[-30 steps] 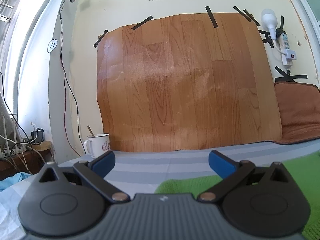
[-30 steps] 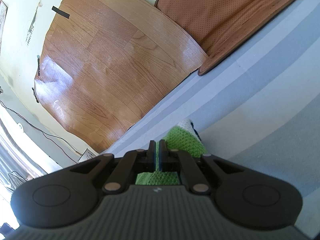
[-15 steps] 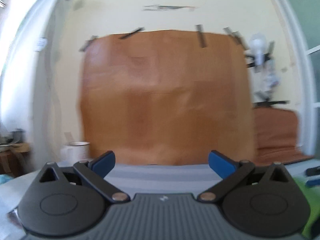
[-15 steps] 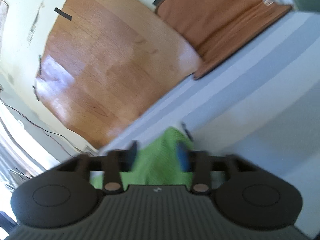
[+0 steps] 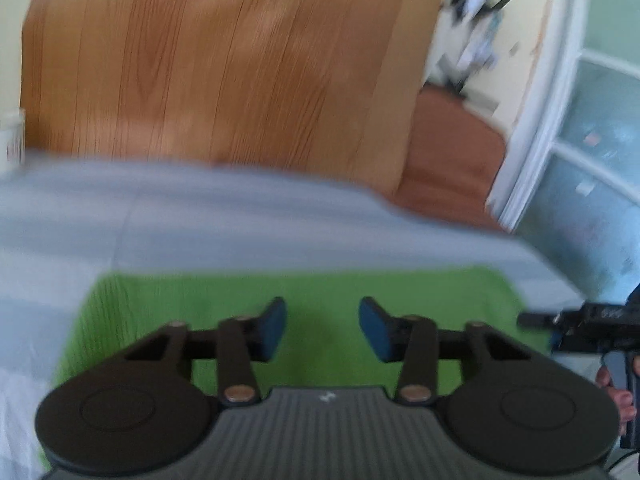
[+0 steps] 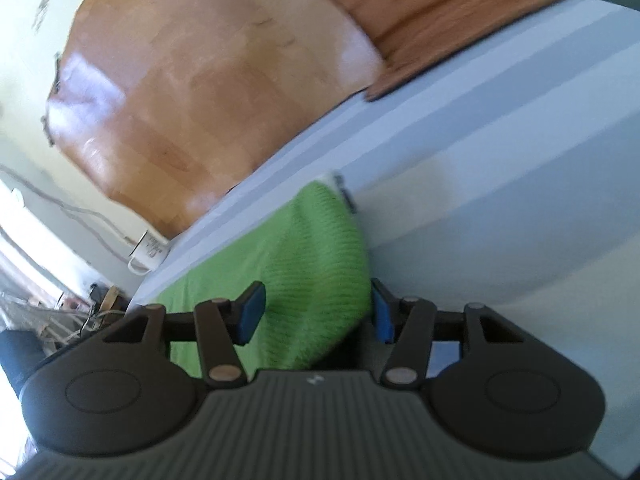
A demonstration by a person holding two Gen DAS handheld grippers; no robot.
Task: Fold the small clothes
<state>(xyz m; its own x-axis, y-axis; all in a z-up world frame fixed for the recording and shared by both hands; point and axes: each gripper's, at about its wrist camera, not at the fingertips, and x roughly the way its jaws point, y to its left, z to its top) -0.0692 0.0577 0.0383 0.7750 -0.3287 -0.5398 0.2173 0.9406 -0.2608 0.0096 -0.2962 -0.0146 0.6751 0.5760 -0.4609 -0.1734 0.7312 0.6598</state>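
Observation:
A green knitted garment (image 5: 200, 300) lies flat on the striped grey-blue sheet (image 5: 240, 216). My left gripper (image 5: 322, 328) hovers over its near half, tilted down. Its jaws are closing, the blue pads stand apart, and only the flat cloth below shows between them. In the right wrist view, a folded hump of the same garment (image 6: 320, 248) with white and dark trim (image 6: 340, 188) at its far tip lies between the fingers of my right gripper (image 6: 316, 312). That gripper is open and not squeezing the cloth. It also shows at the left wrist view's right edge (image 5: 580, 320), with a hand behind it.
A wood-pattern sheet (image 5: 220, 60) is taped to the back wall and a brown cushion (image 5: 452, 152) leans beside it. A white mug (image 6: 150, 252) stands at the sheet's far left corner. A glazed door (image 5: 592, 160) is on the right, and cables and clutter (image 6: 72, 320) lie off to the left.
My left gripper tipped down from facing the wall to over the green garment, and its jaws narrowed. My right gripper went from shut on the green fold to open.

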